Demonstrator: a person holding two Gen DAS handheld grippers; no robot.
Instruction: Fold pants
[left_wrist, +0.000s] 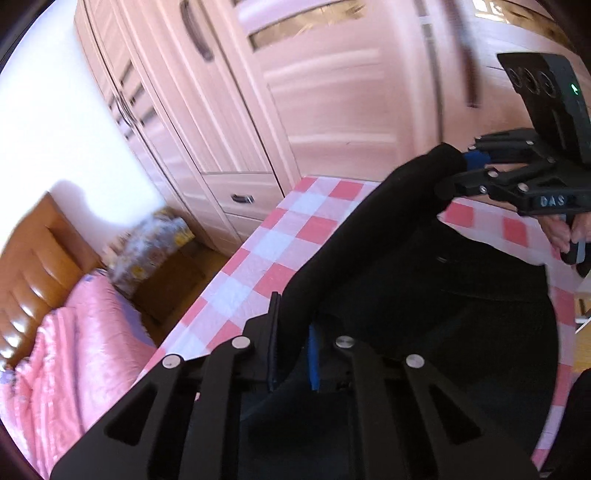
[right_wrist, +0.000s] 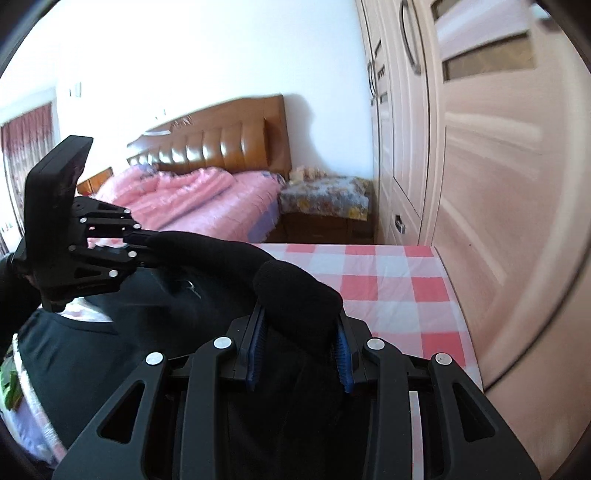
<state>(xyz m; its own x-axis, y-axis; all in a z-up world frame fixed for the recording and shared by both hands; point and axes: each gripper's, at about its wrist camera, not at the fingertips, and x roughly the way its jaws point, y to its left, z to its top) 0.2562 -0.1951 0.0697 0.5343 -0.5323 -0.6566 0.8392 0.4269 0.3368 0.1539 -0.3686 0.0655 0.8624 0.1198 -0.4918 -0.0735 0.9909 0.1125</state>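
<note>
From the left wrist camera, the left claw (left_wrist: 293, 347) is pressed almost together on a thick fold of the black pants (left_wrist: 388, 280), the cloth running between its blue-lined pads. The pants rise from this claw in a raised black band that stretches up and right to the right claw (left_wrist: 448, 181), which pinches the other end of the same band. Below the band the rest of the dark fabric lies in a broad heap on the surface (left_wrist: 258, 254), covered in a pink-and-white checked cloth, toward its near right side. This view alone shows a hand (left_wrist: 565, 229) gripping the right claw's handle. Past the surface's left edge stand a bed with a pink quilt (left_wrist: 74, 350) and a pale wardrobe (left_wrist: 280, 110); the background is blurred.

From the right wrist camera, the right claw (right_wrist: 299, 350) is part-closed around a bulky rolled edge of the pants (right_wrist: 295, 291), the pads pressing on its sides. The black band runs left to the left claw (right_wrist: 142, 251), which grips its far end. Only here do the whole brown padded headboard (right_wrist: 221, 144), a flowered nightstand cover (right_wrist: 325, 199) and red curtains (right_wrist: 26, 147) appear. The bare checked surface (right_wrist: 388, 291) lies right of the pants, reaching the wardrobe (right_wrist: 480, 184) along its right edge. The fabric looks matte, thick and fleecy.
</note>
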